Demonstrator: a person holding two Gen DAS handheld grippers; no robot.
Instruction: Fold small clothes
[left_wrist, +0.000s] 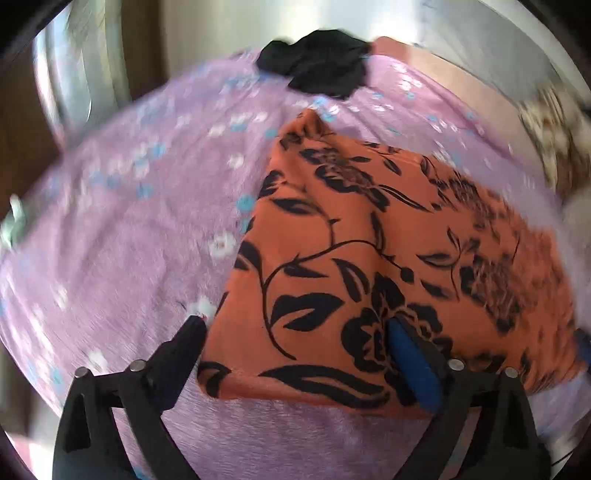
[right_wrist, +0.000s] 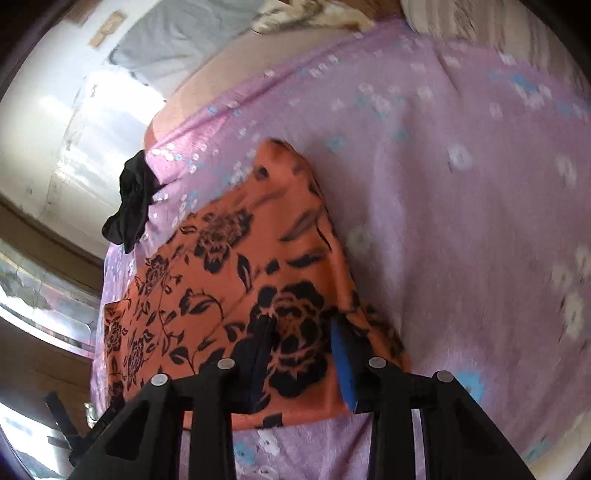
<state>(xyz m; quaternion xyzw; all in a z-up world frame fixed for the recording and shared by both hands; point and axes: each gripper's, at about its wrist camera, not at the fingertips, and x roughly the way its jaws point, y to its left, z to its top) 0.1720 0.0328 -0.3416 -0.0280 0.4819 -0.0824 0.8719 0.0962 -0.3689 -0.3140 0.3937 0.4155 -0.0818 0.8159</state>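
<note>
An orange cloth with black flower print (left_wrist: 369, 258) lies folded on a lilac flowered bedspread (left_wrist: 129, 221). My left gripper (left_wrist: 295, 328) is open, its jaws wide apart over the cloth's near left corner; the left finger (left_wrist: 188, 336) is beside the cloth's edge, the blue-padded right finger (left_wrist: 410, 354) rests over the cloth. In the right wrist view my right gripper (right_wrist: 301, 332) is open over the near right corner of the orange cloth (right_wrist: 240, 266), with both fingers over the fabric. I cannot tell whether any finger touches it.
A crumpled black garment (left_wrist: 317, 62) lies at the far edge of the bed, also seen in the right wrist view (right_wrist: 131, 199). A patterned fabric heap (left_wrist: 554, 136) lies at the far right. The lilac bedspread (right_wrist: 461, 221) stretches wide to the right.
</note>
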